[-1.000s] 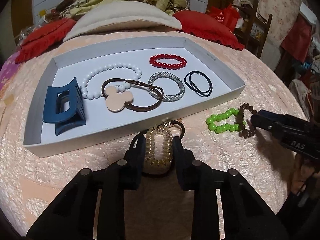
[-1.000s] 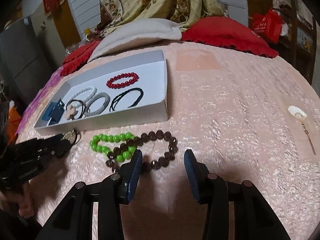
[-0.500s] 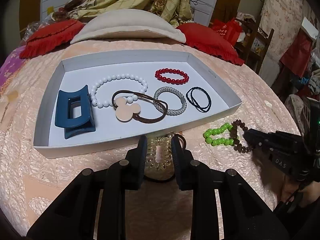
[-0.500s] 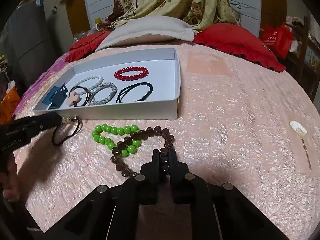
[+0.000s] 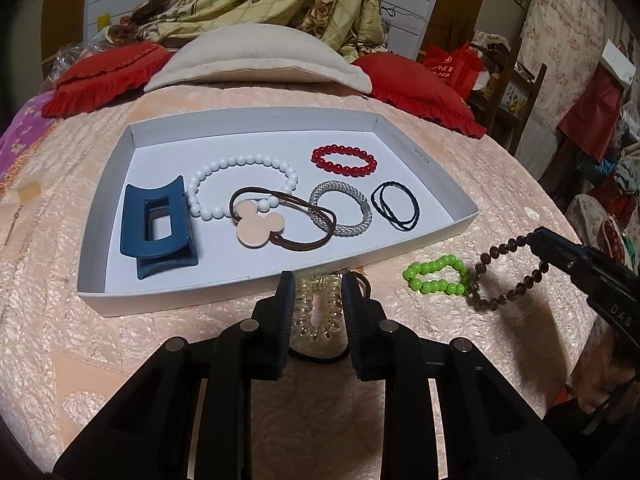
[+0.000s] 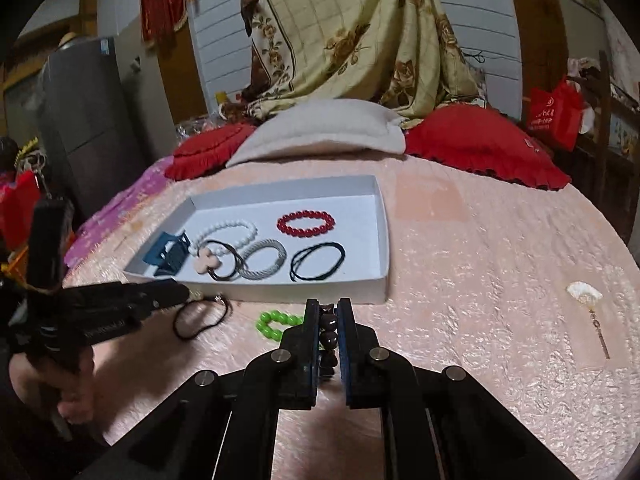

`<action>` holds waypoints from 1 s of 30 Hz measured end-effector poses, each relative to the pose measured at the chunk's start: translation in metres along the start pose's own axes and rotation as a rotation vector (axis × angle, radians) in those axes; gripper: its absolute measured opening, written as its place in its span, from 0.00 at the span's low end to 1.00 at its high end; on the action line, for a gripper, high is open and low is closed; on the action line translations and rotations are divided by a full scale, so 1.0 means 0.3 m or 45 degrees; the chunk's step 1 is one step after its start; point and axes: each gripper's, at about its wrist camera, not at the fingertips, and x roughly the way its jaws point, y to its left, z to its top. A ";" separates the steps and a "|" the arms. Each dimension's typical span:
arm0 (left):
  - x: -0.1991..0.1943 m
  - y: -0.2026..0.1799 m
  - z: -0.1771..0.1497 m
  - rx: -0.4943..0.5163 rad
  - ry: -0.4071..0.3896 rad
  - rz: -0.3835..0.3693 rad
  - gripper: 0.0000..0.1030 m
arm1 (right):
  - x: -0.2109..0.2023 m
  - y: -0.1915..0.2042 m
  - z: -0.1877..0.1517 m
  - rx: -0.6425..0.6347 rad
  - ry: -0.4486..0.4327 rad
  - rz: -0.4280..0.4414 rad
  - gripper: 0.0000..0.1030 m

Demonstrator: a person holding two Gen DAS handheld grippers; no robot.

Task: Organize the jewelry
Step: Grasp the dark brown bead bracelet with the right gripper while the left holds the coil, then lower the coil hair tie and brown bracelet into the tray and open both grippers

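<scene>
six pieces already lie in the white tray (image 5: 424, 240) on the bed; left gripper (image 5: 316, 300) fingers clench the clear coil hair tie (image 5: 316, 312), right gripper (image 6: 329, 320) fingers clench the brown bead bracelet (image 5: 508, 276), green bead bracelet (image 5: 436, 280) left beside the tray

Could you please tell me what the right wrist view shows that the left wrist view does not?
Right wrist only: a grey cabinet and the brown bead bracelet pinched between its own pads. Left wrist only: the clear coil hair tie between its pads. Both share the white tray and the green bead bracelet.
</scene>
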 end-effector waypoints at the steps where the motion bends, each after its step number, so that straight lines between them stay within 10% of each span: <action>1: -0.001 0.001 0.000 -0.001 0.000 0.001 0.21 | -0.001 0.005 0.006 0.002 -0.009 0.000 0.08; 30: -0.076 0.036 0.090 -0.072 -0.108 0.012 0.21 | -0.001 0.114 0.104 -0.051 -0.122 0.016 0.08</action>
